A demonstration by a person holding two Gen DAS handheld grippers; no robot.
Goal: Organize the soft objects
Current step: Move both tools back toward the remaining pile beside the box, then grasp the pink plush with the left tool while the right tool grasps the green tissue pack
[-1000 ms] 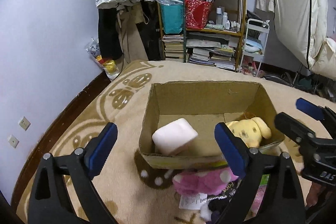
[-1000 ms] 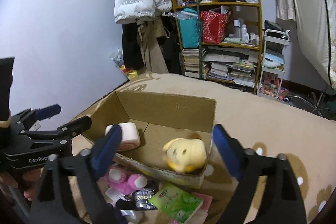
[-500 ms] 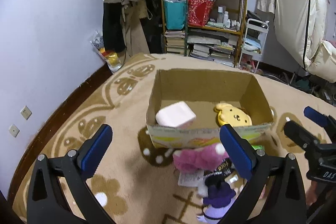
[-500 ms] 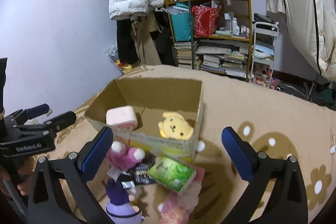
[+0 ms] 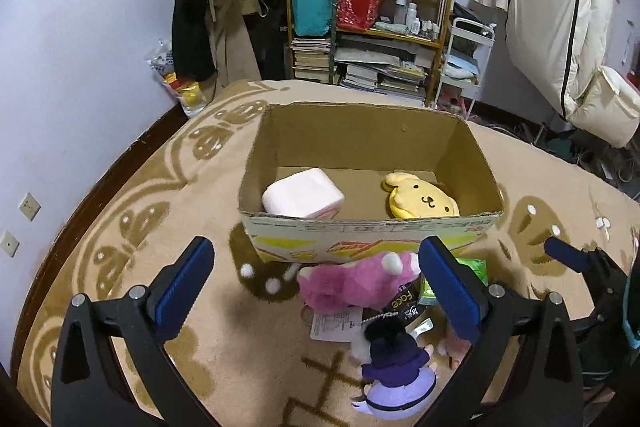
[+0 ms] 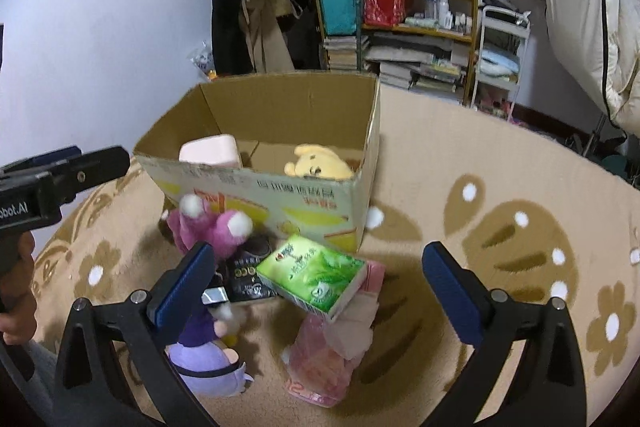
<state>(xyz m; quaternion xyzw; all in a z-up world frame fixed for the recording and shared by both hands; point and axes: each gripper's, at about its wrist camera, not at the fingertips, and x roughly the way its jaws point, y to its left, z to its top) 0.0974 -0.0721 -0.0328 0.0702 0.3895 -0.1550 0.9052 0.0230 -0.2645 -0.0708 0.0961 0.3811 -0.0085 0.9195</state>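
Left tongs point(image 5: 316, 283): we are finding the blue pads spread wide, holding nothing, hanging at the lower middle of the left wrist frame above the carpet point(image 5: 224, 355).
Right tongs point(image 6: 316, 287): we are finding these equally wide open and empty, at the lower middle of the right wrist frame.
Cardboard box point(image 5: 372, 235): sitting open at frame centre on the carpet.
Box contents: we are seeing a pink cushion point(image 5: 302, 194) at the left inside and a yellow plush dog point(image 5: 420, 197) at the right inside, apart from each other.
Pink plush point(image 5: 352, 283): lying on the carpet, touching the box's near wall.
Purple plush point(image 5: 396, 379): lying at the lower centre, just below the pink plush.
Green tissue pack point(image 6: 316, 275): resting tilted on a pink packet point(image 6: 332, 351), near the box's corner.
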